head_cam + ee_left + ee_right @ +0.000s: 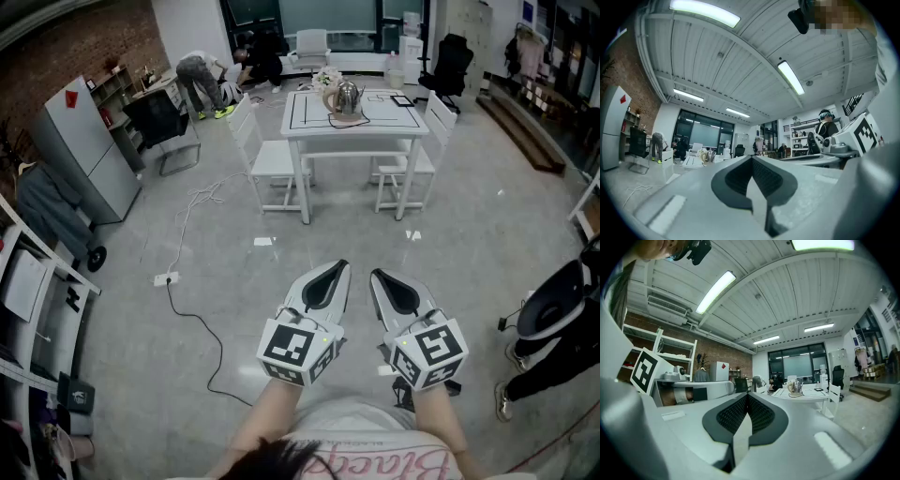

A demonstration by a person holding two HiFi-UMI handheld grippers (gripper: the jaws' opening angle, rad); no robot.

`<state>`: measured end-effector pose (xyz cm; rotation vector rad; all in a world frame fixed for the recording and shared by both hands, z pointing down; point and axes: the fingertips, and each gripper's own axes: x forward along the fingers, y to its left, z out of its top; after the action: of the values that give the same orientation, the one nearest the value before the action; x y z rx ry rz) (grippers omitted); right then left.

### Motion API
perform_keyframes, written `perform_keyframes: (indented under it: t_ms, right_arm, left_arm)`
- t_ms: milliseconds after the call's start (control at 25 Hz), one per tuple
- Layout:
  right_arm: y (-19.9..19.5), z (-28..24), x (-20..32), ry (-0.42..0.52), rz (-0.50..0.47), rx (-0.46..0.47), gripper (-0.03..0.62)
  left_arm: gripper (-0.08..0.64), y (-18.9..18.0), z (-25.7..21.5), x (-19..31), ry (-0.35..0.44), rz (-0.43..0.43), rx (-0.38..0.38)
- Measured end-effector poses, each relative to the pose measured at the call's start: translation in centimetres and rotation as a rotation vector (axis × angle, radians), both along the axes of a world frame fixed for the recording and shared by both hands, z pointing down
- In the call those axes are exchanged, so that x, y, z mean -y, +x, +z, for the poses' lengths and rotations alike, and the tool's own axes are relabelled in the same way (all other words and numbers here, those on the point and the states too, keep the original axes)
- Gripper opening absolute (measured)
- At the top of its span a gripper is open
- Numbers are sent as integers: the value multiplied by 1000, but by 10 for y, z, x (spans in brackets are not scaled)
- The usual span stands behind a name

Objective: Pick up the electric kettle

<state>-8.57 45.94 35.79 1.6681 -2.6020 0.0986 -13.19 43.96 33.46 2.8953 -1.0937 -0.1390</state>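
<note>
The electric kettle [348, 97], shiny steel with a pale handle, stands on a white table [394, 123] far across the room. It is small in the left gripper view [708, 155] and the right gripper view [794, 388]. My left gripper [337, 269] and right gripper [377, 276] are held side by side close to my body, pointing toward the table. Both are shut with nothing between their jaws, as the left gripper [752, 159] and right gripper [747, 395] show in their own views. A long stretch of grey floor separates them from the kettle.
White chairs [265, 155] [421, 159] flank the table. A power strip and cable [167, 278] trail over the floor at left. A grey fridge [82, 145] and shelves line the left wall. A person's legs [544, 361] stand at right; people bend over at the back [202, 75].
</note>
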Motion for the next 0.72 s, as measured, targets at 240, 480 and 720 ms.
perform_keyframes:
  t_ms: [240, 480, 720]
  right_arm:
    - [8, -1, -3, 2, -12, -19, 23]
    - [11, 4, 16, -7, 3, -15, 23]
    - [24, 19, 56, -28, 16, 0, 23]
  left_arm:
    - [0, 12, 4, -9, 12, -4, 28]
    - [0, 17, 11, 8, 1, 9, 31]
    - [0, 24, 25, 55, -33, 20, 1]
